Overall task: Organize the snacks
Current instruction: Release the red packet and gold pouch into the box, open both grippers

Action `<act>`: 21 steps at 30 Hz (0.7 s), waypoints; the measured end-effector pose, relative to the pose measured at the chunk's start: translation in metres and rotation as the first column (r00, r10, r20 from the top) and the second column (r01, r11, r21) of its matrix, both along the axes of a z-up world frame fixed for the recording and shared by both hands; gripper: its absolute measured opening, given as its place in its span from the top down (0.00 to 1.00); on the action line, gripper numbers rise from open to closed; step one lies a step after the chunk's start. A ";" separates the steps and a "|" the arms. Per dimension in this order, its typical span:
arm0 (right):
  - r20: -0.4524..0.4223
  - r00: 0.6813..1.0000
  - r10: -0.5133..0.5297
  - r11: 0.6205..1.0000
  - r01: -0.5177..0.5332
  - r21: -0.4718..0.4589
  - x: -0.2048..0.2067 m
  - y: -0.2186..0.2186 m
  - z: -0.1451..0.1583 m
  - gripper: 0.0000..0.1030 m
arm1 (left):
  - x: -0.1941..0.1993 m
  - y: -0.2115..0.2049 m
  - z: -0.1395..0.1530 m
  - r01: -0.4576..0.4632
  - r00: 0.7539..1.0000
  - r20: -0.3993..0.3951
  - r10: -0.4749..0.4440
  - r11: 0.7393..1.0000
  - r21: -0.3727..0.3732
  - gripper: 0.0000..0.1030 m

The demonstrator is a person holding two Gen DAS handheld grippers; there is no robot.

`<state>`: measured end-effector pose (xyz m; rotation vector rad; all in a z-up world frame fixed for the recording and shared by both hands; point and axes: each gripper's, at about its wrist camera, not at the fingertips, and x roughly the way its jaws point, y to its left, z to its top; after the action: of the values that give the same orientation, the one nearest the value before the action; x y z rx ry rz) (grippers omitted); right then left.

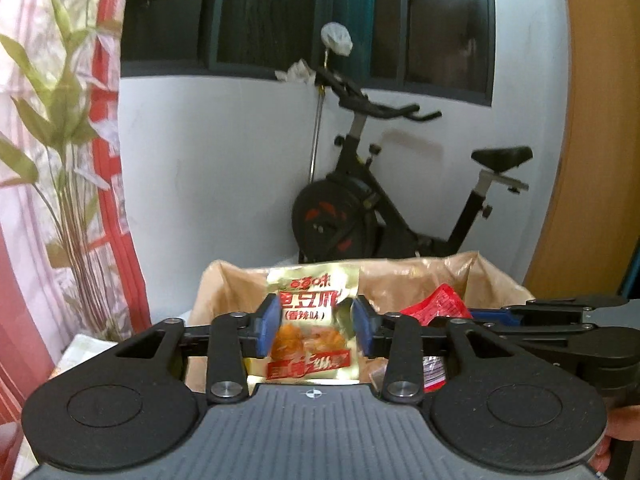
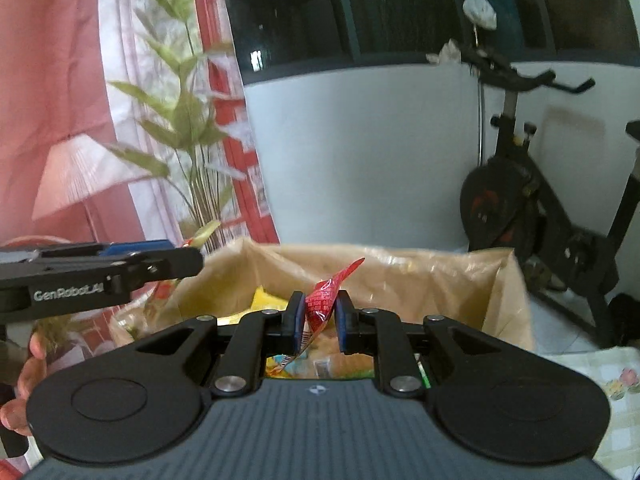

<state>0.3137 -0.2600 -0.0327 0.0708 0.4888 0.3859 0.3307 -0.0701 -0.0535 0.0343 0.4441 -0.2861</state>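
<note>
Snack packets are sitting in both grippers above an open cardboard box [image 1: 500, 276] lined with clear plastic.

Low in the centre of the left wrist view, the left gripper [image 1: 315, 322] is showing its blue pads [image 1: 269, 326] on either side of a gold snack packet [image 1: 310, 320] with red lettering and a picture of orange food. The left pad is lying against the packet's edge, while the right pad is standing just off it, so whether the packet is actually being squeezed cannot be told. The packet is hanging upright over the box opening.

Low in the centre of the right wrist view, the right gripper [image 2: 318, 314] is standing closed on a small red sachet [image 2: 324, 300], whose pointed corner is sticking up toward the upper right and whose barcoded end is trailing below the pads. More packets, yellow and orange, are lying inside the box beneath it.

At the left edge of that view, a hand [image 2: 24, 392] is holding the left gripper's handle. An exercise bike [image 1: 380, 208] is standing against the white wall behind the box, a green plant [image 2: 184, 120] is rising at upper left beside a red and white curtain [image 2: 60, 80], and a patterned cloth [image 2: 600, 380] is showing at lower right.
</note>
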 end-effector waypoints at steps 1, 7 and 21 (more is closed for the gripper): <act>-0.013 1.000 -0.002 1.000 0.002 -0.002 0.002 0.001 -0.004 0.83 | 0.001 -0.001 -0.003 -0.003 1.000 -0.006 0.003 1.000 0.006 0.57; -0.046 0.998 -0.035 0.999 0.034 -0.022 0.001 -0.002 -0.011 0.76 | -0.002 0.010 -0.006 -0.025 0.999 -0.029 0.026 1.000 0.015 0.46; 0.025 0.998 -0.060 0.997 0.061 -0.049 -0.063 -0.010 0.001 0.54 | -0.063 0.061 0.014 -0.099 0.995 -0.006 0.099 0.995 -0.008 0.35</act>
<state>0.2503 -0.2695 -0.0315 0.0325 0.4717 0.3147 0.2677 -0.0096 -0.0391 0.0032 0.4489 -0.1909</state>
